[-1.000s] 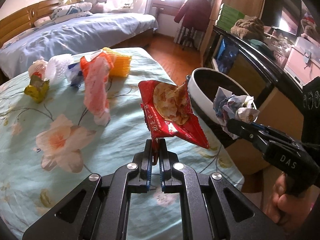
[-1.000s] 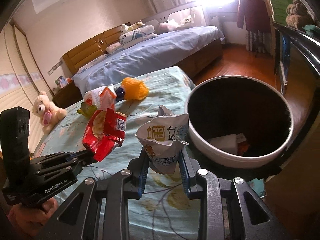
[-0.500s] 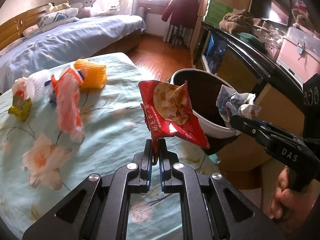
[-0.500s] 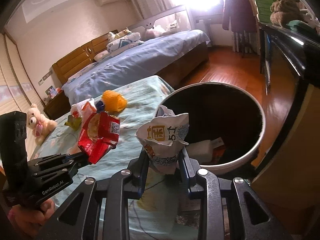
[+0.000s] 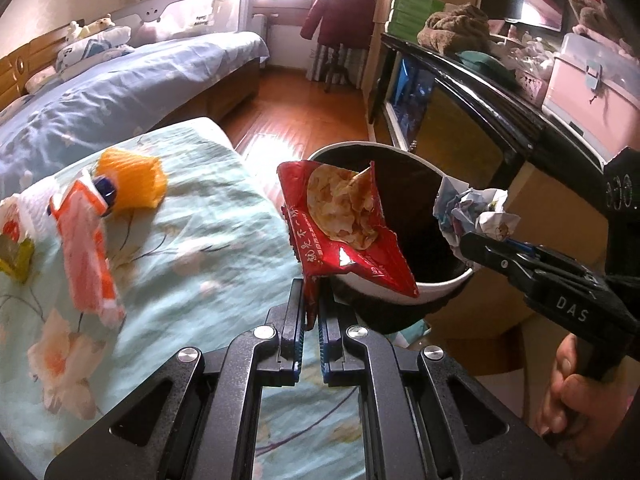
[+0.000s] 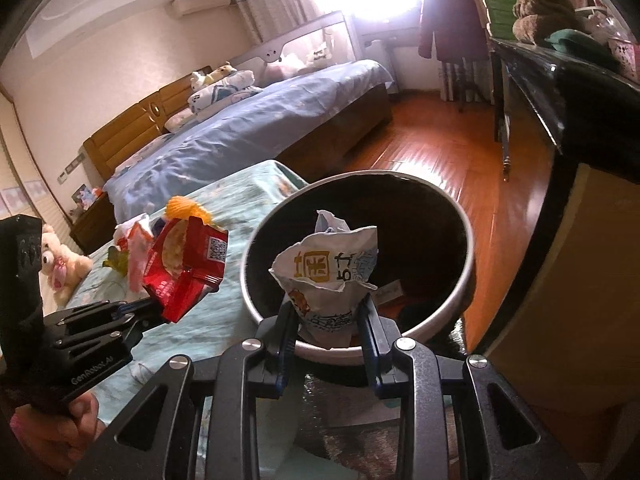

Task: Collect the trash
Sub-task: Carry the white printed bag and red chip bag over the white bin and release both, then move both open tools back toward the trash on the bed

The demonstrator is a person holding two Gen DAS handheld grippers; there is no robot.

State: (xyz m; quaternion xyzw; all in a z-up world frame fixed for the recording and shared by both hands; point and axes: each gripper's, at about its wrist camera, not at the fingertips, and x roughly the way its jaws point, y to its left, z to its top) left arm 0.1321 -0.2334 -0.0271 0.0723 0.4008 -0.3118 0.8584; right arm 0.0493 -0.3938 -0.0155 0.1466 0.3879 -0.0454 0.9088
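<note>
Left tool (image 5: 310, 300): pads pressed together on the lower corner of a red snack bag (image 5: 340, 224), which stands up from the tips, torn open, printed with a round flatbread picture. In the left wrist view the bag sits in front of the near rim of the trash bin (image 5: 404, 292); in the right wrist view it is to the left of the bin, over the edge of the floral sheet.

Right tool (image 6: 330, 320): fingers part-way spread, pinching a crumpled white wrapper (image 6: 332, 276) with yellow and blue print. The wrapper is held above the bin's open mouth, at its near rim.

Trash bin: round, white rim, dark inside; some paper scraps lie at the bottom in the right wrist view.

Surface with floral sheet (image 5: 192, 248) still carries other litter: orange-and-white wrapper (image 5: 86, 248), yellow foam net (image 5: 132, 180), yellow-green scrap (image 5: 14, 258) at the left edge.

A hand (image 5: 572, 388) grips the right tool's handle; another hand (image 6: 60, 432) grips the left one
</note>
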